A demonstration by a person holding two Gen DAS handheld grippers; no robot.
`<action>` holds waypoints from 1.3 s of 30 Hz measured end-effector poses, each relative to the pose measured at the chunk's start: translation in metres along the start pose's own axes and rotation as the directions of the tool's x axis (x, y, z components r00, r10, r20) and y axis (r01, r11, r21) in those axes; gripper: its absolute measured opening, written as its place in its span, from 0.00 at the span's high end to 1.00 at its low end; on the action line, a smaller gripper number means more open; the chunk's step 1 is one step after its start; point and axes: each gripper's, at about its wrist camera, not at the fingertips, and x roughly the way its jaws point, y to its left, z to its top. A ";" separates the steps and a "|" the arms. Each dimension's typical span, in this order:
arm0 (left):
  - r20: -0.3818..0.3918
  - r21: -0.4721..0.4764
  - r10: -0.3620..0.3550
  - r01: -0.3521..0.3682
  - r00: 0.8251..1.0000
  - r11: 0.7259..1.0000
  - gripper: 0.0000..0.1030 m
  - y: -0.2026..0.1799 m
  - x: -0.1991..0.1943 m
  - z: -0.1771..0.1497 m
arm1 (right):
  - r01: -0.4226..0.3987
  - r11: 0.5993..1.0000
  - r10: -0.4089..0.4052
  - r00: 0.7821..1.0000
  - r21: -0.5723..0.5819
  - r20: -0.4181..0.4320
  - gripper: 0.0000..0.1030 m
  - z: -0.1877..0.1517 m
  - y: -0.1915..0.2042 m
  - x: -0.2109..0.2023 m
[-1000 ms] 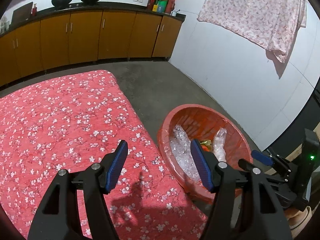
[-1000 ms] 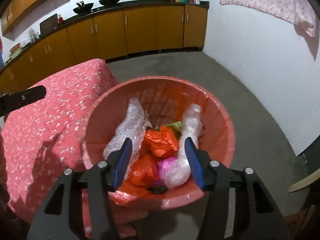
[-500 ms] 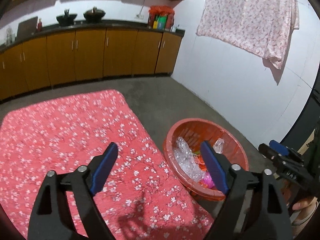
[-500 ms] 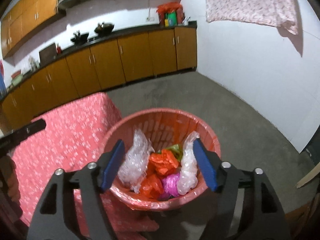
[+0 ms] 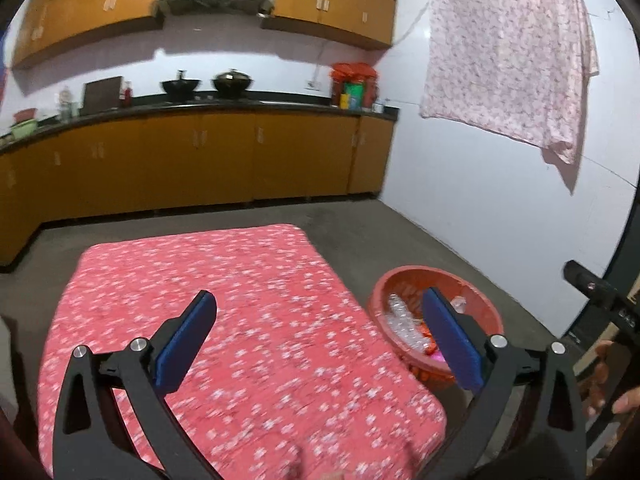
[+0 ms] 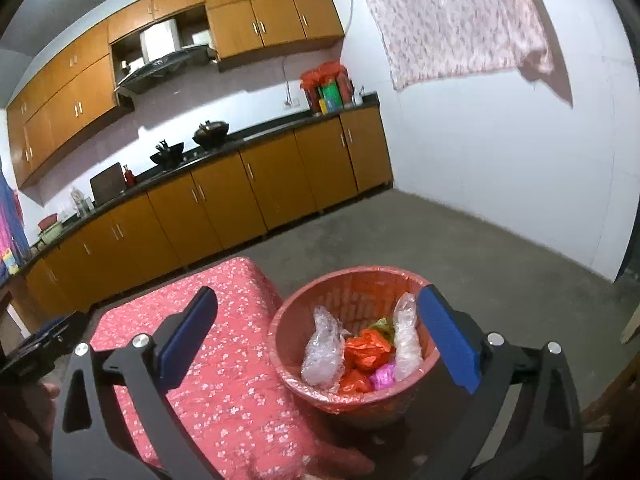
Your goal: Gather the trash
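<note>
Kitchen w/ concrete floor, seen from above a low worktop [image 5: 248, 320] under a red flowered cloth. Nearest: left hand-held gripper [image 5: 318, 336] hung over the cloth, jaws wide apart, nothing in them. Right hand-held gripper [image 6: 316, 336] was also spread wide and empty, poised above the basket [image 6: 408, 396]. Basket sat on the floor, just beside the worktop's right edge. Trash [image 6: 362, 354] lay inside it: clear plastic wraps, orange bags, a pink bit, sth green. No loose trash showed on the cloth or on the visible floor, though blur hid fine detail. Farther off: cabinets [image 5: 224, 160] w/ pots on top, a cloth [image 5: 508, 60] hanging on the white wall. Judged: collecting looked done or nearly so; at most a last check for strays remained.
</note>
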 end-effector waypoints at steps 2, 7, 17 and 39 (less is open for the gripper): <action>0.009 -0.004 0.027 -0.027 1.000 1.000 0.02 0.006 -0.012 -0.007 | 0.011 0.999 -0.009 0.999 -0.053 0.030 0.04 -0.005 0.014 -0.017; 0.035 0.004 0.096 -0.096 0.995 0.995 0.02 0.013 -0.036 -0.022 | 0.031 0.994 -0.025 0.998 -0.109 0.051 0.04 -0.020 0.034 -0.046; 0.069 -0.004 0.151 -0.151 0.986 0.988 0.02 0.019 -0.066 -0.042 | 0.051 0.984 -0.038 0.996 -0.170 0.078 0.04 -0.042 0.058 -0.077; 0.098 0.034 0.177 -0.181 0.979 0.983 0.02 0.015 -0.089 -0.076 | 0.040 0.980 -0.032 0.998 -0.194 0.047 0.04 -0.090 0.068 -0.092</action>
